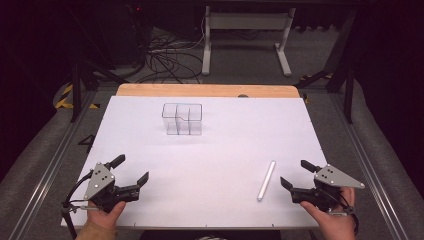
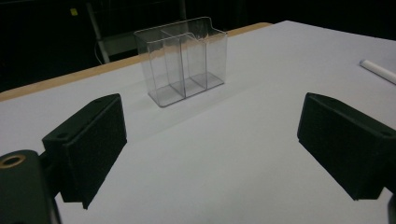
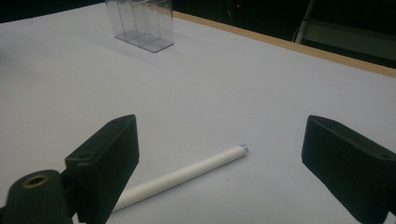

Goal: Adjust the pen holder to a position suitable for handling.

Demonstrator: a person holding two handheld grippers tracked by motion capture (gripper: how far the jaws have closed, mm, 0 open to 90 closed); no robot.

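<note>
The white tube [image 1: 266, 180] is lying flat on the white table [image 1: 210, 165] in the lower right of the high view, with its long axis tilted a bit off vertical in the frame, lower end nearer the bottom edge and upper end leaning right. It's found just to the left of the right gripper [image 1: 296, 175], which is held wide open with nothing between the jaws. In the right gripper view the tube [image 3: 182, 176] is seen low in the frame, running from behind the left jaw up toward centre, so it's pretty much lined up already. The left gripper [image 1: 134, 170], also spread open and empty, is parked way over at the lower left, well apart from the tube. The clear organizer [image 1: 182, 119] is set in the upper middle. So the right side is probably the one to be used for the pickup, across the tube's narrow width.
</note>
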